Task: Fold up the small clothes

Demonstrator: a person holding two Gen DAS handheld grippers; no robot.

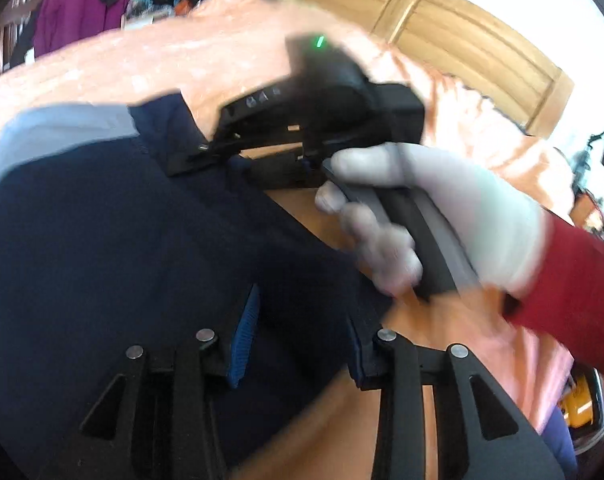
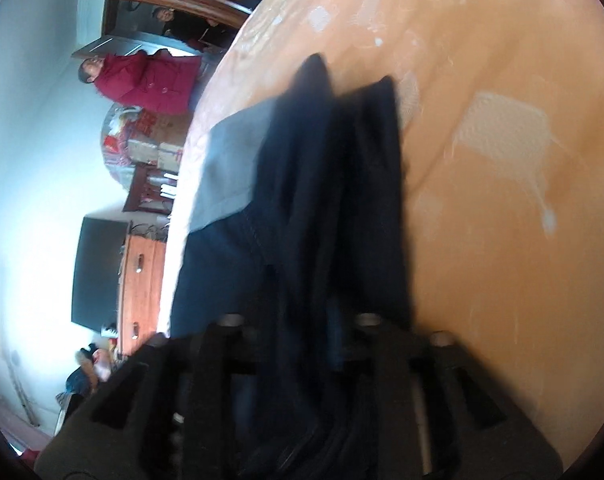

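Dark navy garment [image 1: 102, 240], soft matte knit with a pale grey panel [image 1: 62, 128] at one side, draped over an orange, mottled bedspread [image 1: 182, 60] with a slightly crinkled surface. Left tongs [image 1: 298, 344] clamped on a fold of the navy cloth, blue ribbed pads [image 1: 244, 336] pressing it from both sides. Right tongs [image 2: 298, 332] likewise closed on a bunched, hanging length of the same garment, folds running upward in two soft peaks; much motion blur here. From the left wrist view, seen across the cloth: the right tool's black angular body with a small green light, held by a gloved hand [image 1: 441, 216] in pale, smooth material, red sleeve [image 1: 573, 300] behind.

Garment's grey panel lying near the rounded bed edge in the right wrist view; wide bare bedspread to the right of the cloth, patchy with pale worn spots. Beyond the bed edge, a person in a red coat [image 2: 150, 80], a dark screen [image 2: 98, 272] and a wooden drawer unit [image 2: 142, 284]. Wooden panelled doors [image 1: 461, 40] behind the bed in the left view.
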